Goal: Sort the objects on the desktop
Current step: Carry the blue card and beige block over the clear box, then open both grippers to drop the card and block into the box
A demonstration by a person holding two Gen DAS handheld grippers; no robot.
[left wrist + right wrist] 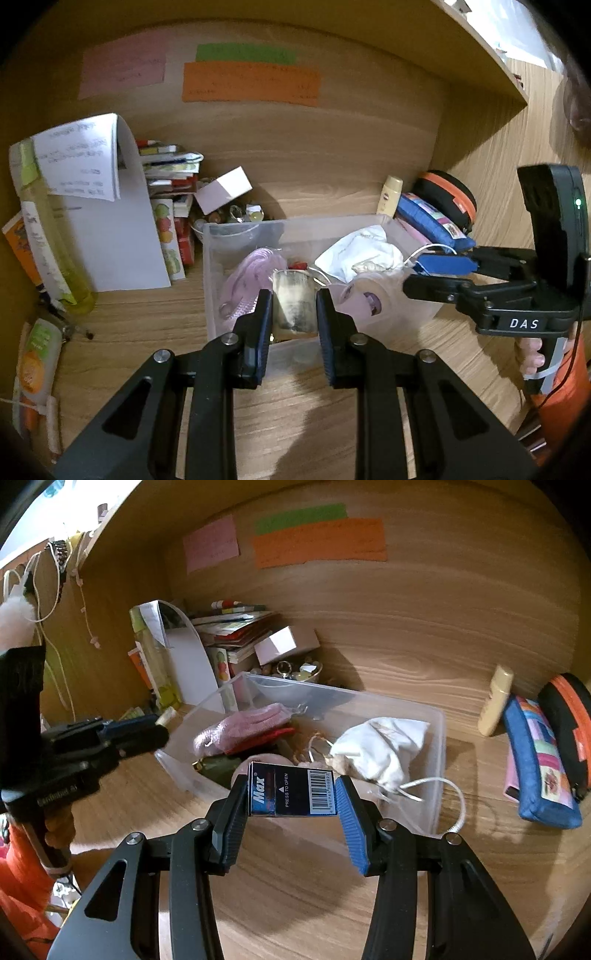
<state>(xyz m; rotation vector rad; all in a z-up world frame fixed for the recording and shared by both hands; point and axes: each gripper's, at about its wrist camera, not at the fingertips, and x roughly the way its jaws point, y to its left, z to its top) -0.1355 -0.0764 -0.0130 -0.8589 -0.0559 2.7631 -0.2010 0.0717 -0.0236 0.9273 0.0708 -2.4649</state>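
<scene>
In the left wrist view my left gripper [293,300] is shut on a small smudged whitish block [294,314], held just over the near wall of a clear plastic bin [240,226]. In the right wrist view my right gripper [291,781] is shut on a blue "Max" box [295,795] with a barcode, above the bin's [332,691] near edge. The bin holds a pink knitted pouch [240,725], a white drawstring bag [380,753] and a red item. The left view also shows the right gripper [419,275] with the blue box [443,264]. The left gripper [162,725] appears at the left of the right view.
On the wooden desk, a stack of books [170,173], a white folder [122,236] and a yellow-green bottle [55,251] stand left of the bin. A blue pencil case [543,771], a black-orange case [569,716] and a cream tube [496,701] lie right. A shelf hangs overhead.
</scene>
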